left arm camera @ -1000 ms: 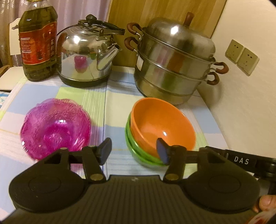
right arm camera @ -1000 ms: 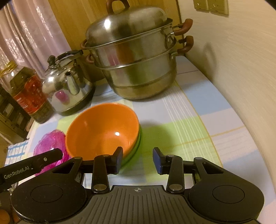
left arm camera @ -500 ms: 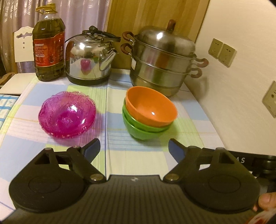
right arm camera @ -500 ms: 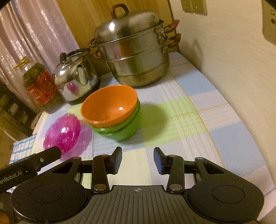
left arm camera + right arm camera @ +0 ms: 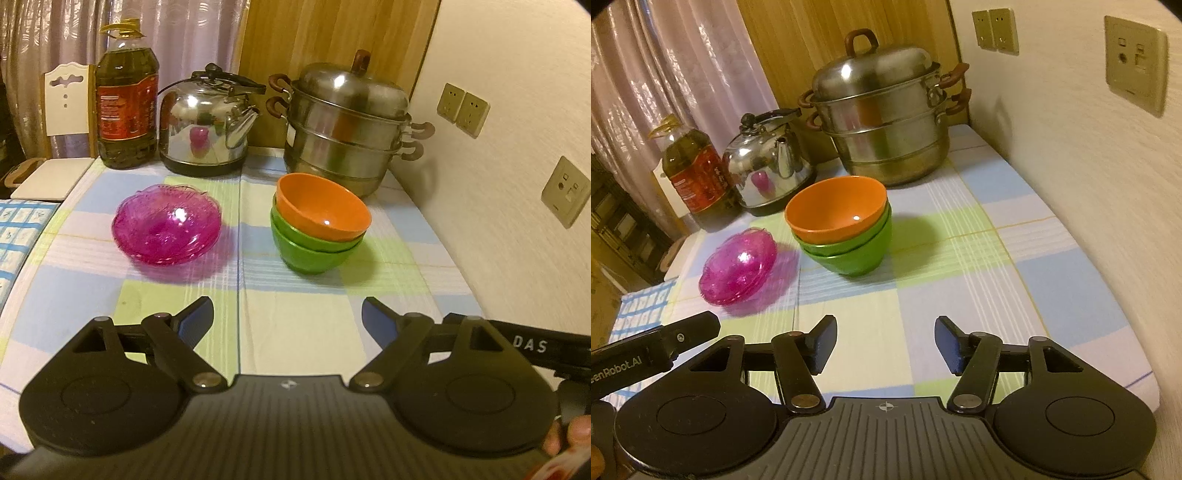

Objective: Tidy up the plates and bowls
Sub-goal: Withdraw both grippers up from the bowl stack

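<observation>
An orange bowl sits nested on top of stacked green bowls on the checked tablecloth; the stack also shows in the right wrist view, orange bowl over green bowls. A stack of pink glass dishes stands to their left, also in the right wrist view. My left gripper is open and empty, well back from the bowls. My right gripper is open and empty, also back near the table's front.
A steel steamer pot, a kettle and an oil bottle line the back of the table. A wall with sockets runs along the right edge. A chair stands at far left.
Both grippers have pulled back from the bowls toward the table's front. The left jaws have opened wide, and the right jaws have opened in the last half second. The bowls have not moved.
</observation>
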